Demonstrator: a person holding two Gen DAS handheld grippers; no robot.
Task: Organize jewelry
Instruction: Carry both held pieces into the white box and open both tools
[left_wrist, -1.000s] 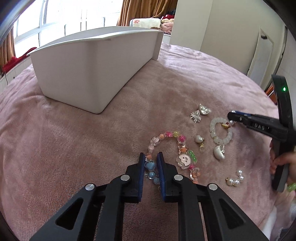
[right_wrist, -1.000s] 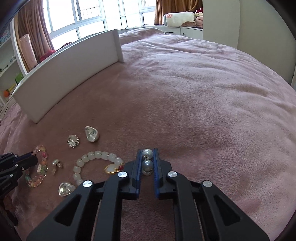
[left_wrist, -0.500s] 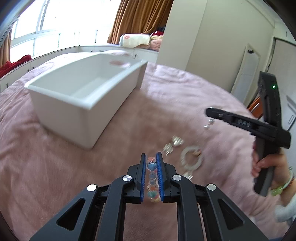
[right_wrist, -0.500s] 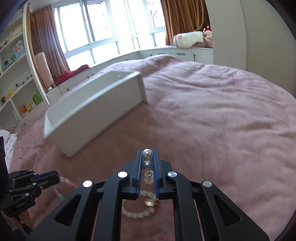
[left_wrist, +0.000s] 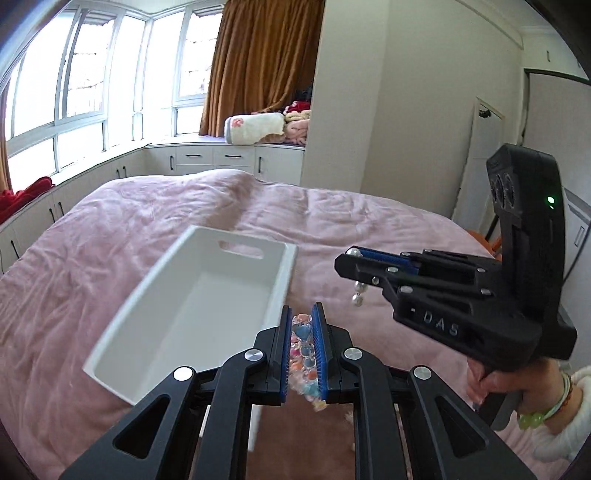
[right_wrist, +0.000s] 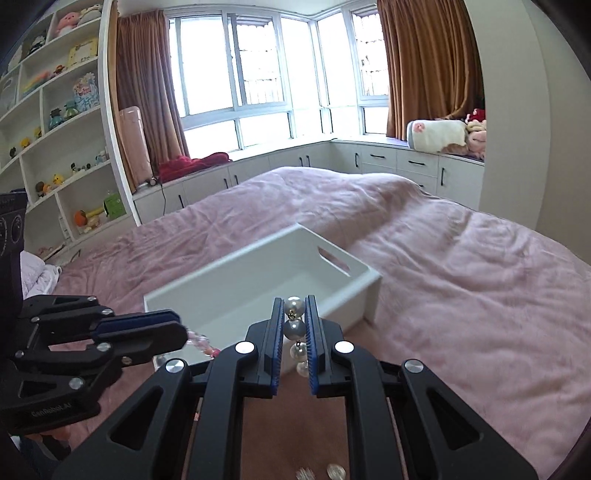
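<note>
My left gripper (left_wrist: 302, 314) is shut on a colourful bead bracelet (left_wrist: 304, 354) and holds it in the air near the front right corner of the white bin (left_wrist: 147, 295). My right gripper (right_wrist: 293, 304) is shut on a pearl earring (right_wrist: 295, 328), also lifted, just in front of the white bin (right_wrist: 255, 254). The right gripper shows in the left wrist view (left_wrist: 351, 258) with pearls dangling below it. The left gripper shows in the right wrist view (right_wrist: 173, 325) with beads hanging from it. The bin looks empty inside.
The bin rests on a pink bedspread (left_wrist: 92, 229). Small silver pieces (right_wrist: 334, 470) lie on the bedspread below the right gripper. White cabinets and windows line the far side; shelves with toys (right_wrist: 55, 147) stand at the left.
Both grippers have lifted off the bedspread with their jewelry and moved up toward the bin. The views now look down into the bin.
</note>
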